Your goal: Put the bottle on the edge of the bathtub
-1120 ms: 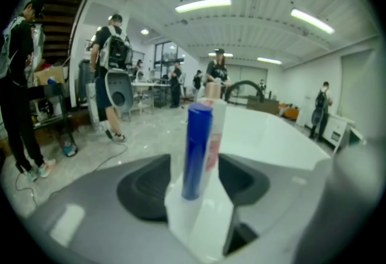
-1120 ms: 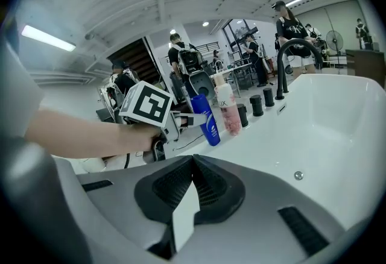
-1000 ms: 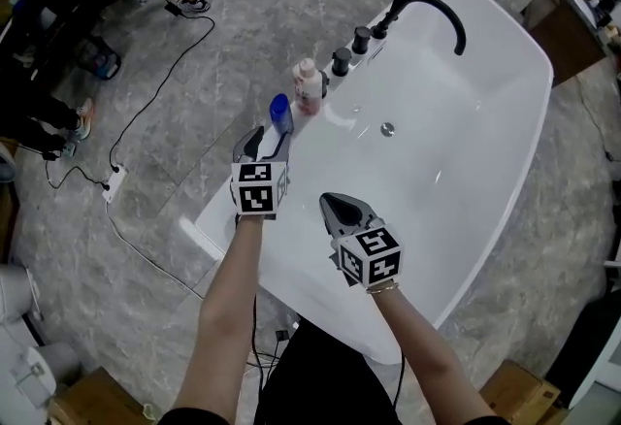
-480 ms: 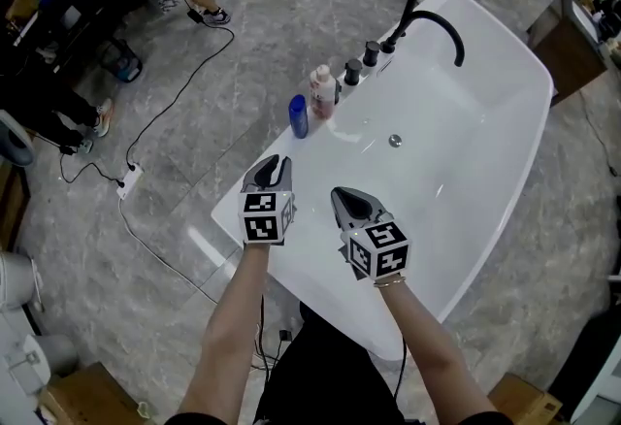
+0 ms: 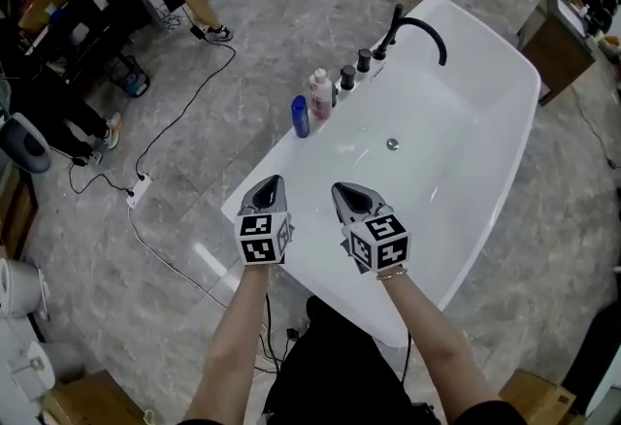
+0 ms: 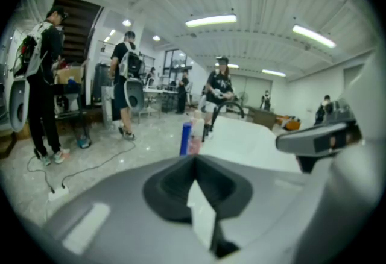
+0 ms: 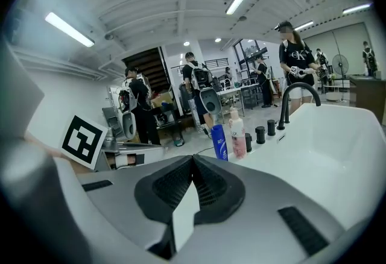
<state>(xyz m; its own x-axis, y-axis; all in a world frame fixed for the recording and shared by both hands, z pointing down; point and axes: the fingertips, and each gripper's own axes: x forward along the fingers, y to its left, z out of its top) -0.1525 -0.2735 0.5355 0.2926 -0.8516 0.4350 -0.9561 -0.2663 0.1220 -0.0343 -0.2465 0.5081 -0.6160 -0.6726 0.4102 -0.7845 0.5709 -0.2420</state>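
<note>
Blue bottle [image 5: 301, 116] upright on bathtub [image 5: 456, 156] rim; two bottles, two grippers.
Head view: its long axis is vertical, cap up, just beside the pink bottle [image 5: 319, 94] (one of each). Left gripper view: left gripper [image 6: 194, 159] jaws together, empty. Right gripper view: right gripper [image 7: 193, 158] jaws together, empty.

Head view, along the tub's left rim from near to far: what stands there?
Blue bottle → pink bottle → first knob → second knob → black faucet.
</note>
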